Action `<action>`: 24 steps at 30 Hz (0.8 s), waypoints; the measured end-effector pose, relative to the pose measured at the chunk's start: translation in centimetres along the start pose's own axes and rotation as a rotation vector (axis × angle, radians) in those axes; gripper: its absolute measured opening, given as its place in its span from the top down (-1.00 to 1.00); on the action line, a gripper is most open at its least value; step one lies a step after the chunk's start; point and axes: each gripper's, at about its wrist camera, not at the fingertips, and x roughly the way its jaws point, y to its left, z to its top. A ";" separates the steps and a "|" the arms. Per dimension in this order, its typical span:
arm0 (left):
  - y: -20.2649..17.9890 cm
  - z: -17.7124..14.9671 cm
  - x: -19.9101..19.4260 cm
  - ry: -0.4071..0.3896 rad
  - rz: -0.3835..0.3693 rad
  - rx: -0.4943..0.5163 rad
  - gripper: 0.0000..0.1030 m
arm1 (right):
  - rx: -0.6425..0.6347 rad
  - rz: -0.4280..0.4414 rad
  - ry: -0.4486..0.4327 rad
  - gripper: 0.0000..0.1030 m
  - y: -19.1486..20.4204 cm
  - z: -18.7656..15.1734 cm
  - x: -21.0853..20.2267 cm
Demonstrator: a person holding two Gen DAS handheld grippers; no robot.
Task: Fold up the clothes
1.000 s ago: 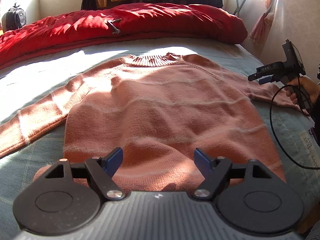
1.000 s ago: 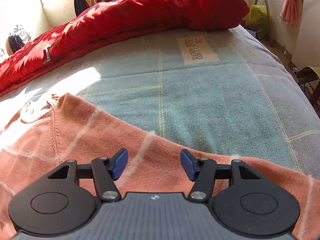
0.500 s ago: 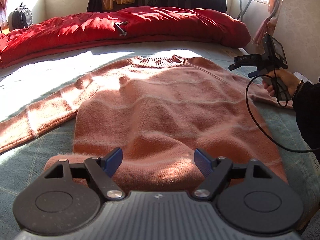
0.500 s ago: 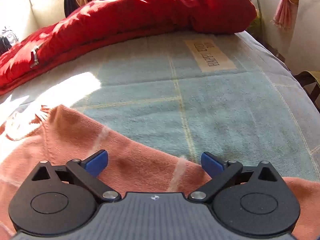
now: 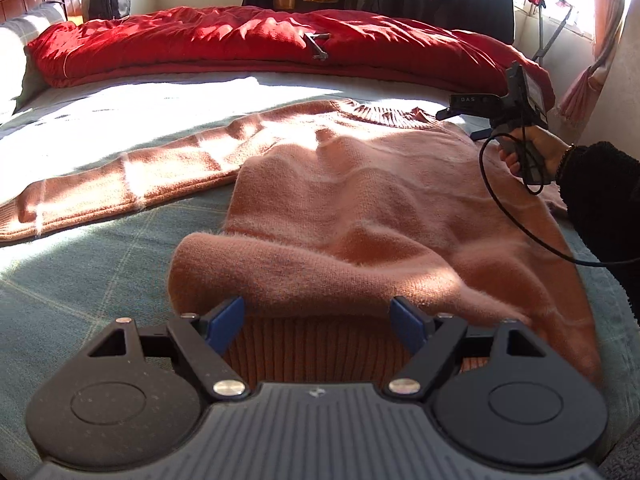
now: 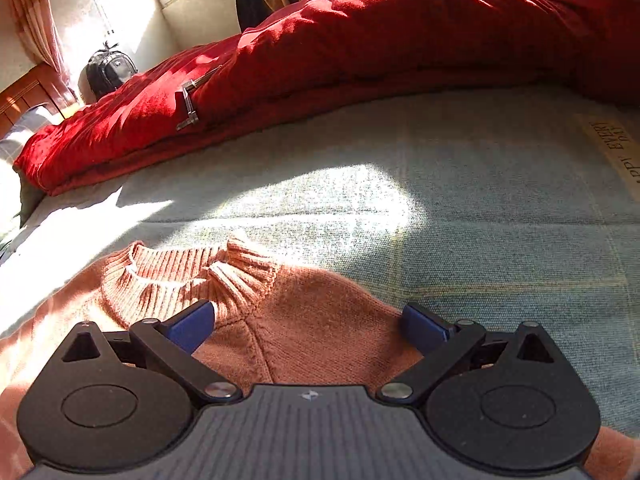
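Orange sweater (image 5: 360, 200) lay flat on the green bedspread (image 6: 500, 208), collar toward the red duvet (image 5: 240, 44). Left gripper (image 5: 319, 318) sat over the sweater's ribbed hem, jaws open, pads clear of fabric. Right gripper (image 6: 310, 320) sat beside the collar, jaws just opened fully, holding nothing.

Left wrist view sits low at the sweater (image 5: 360, 208) hem, facing up its length toward the red duvet (image 5: 248, 44). Right wrist view is close at the ribbed collar (image 6: 192, 272), facing across the bed. Both share sweater, duvet, backpack (image 5: 109, 0).
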 end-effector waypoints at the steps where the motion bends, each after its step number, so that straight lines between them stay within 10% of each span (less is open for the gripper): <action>1: 0.4 -0.1 0.0 0.005 0.006 -0.010 -0.56 | 0.012 -0.014 0.004 -1.00 -0.2 0.4 0.4; 11: 2.9 1.4 0.5 -0.039 -0.043 0.013 -0.56 | 0.057 0.006 -0.084 -1.00 -0.4 -3.6 -11.6; 18: 2.4 3.0 2.8 -0.054 -0.176 0.091 -0.58 | 0.278 -0.147 -0.171 -1.00 -9.2 -8.8 -21.2; 24: 2.1 3.1 3.4 -0.036 -0.219 0.144 -0.58 | 0.559 -0.099 -0.223 -1.00 -17.2 -13.2 -22.2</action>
